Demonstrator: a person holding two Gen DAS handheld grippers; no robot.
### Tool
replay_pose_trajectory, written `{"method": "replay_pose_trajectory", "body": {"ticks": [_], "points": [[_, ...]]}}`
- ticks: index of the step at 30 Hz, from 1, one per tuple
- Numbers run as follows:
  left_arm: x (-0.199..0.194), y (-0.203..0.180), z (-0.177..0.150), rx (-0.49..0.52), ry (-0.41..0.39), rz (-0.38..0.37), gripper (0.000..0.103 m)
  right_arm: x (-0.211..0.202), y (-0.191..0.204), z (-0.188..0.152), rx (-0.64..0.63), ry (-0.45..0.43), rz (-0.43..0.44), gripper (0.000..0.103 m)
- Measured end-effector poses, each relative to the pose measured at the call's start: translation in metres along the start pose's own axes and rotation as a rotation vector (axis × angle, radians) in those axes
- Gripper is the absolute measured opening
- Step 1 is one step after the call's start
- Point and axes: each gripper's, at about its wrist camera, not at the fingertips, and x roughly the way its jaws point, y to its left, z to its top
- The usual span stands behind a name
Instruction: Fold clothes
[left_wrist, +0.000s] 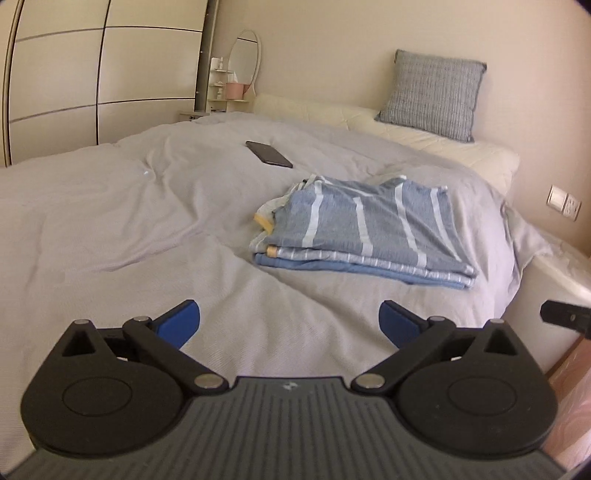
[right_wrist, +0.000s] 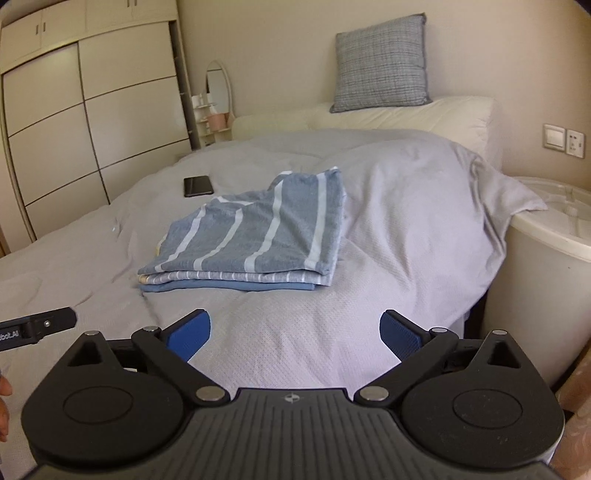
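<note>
Both grippers' fingers (left_wrist: 184, 323) (right_wrist: 192, 334) gape wide, empty, before folded striped clothes (right_wrist: 251, 243).

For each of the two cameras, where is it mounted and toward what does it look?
Left wrist: sits on the left tongs, looking forward and slightly down across the grey bed cover at the folded striped clothes; its own open blue pads show, and the right tongs' tip at the right edge.
Right wrist: sits on the right tongs, facing the same clothes; its open pads show, the left tongs' tip and a bit of hand at left.
Shared: clothes, dark phone, grey pillow, wardrobe, oval mirror.
</note>
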Motion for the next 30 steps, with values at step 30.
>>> {"method": "replay_pose_trajectory", "body": {"ticks": [30], "points": [[-0.042,-0.046,-0.005,0.022,0.073,-0.021,0.102,-0.052,0.009,-0.007,-0.009,0.070,-0.007,0.101]]}}
